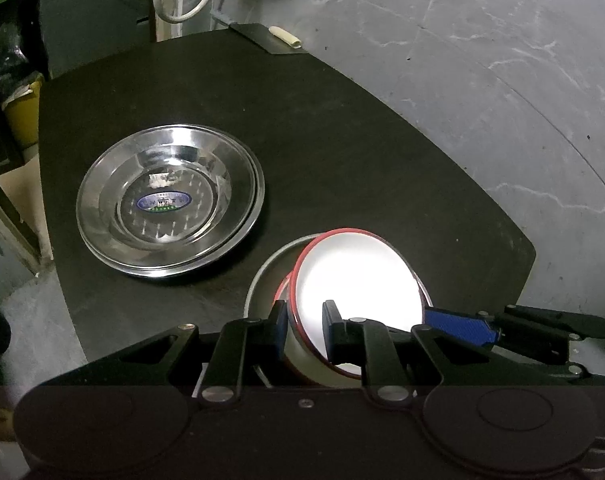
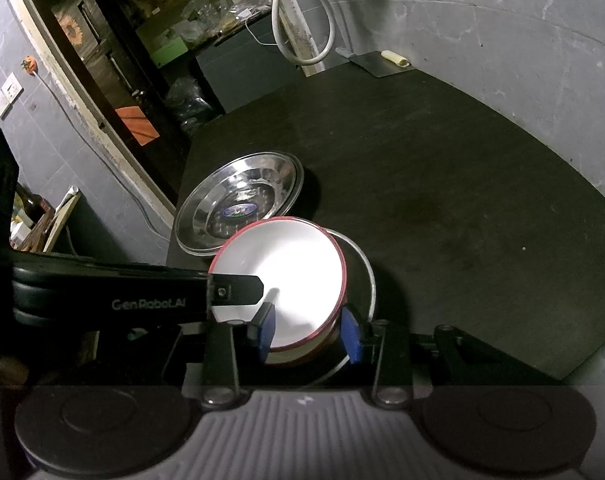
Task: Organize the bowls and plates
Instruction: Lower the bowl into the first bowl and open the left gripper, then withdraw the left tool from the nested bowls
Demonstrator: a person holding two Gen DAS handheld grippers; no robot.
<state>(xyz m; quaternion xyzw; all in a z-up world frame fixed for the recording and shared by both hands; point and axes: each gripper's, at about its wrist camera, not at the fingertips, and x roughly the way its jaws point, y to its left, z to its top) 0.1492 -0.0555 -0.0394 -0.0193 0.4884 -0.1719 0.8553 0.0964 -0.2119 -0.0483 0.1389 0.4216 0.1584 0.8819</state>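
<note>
While steel plates [image 1: 170, 200] sat stacked at the table's [image 1: 342, 140] left w/ a blue oval sticker, text too small to read, the left gripper [image 1: 304, 328] was closed on the near rim of the red-rimmed white bowl [image 1: 358, 280]. That bowl sat tilted in a grey-rimmed dish [image 2: 366, 272], centre-front. On the right, the right gripper [image 2: 308, 332], jaws partly open, straddled the bowl's rim w/o a clear pinch; "GenRobot.AI" read on the other gripper's arm.
</note>
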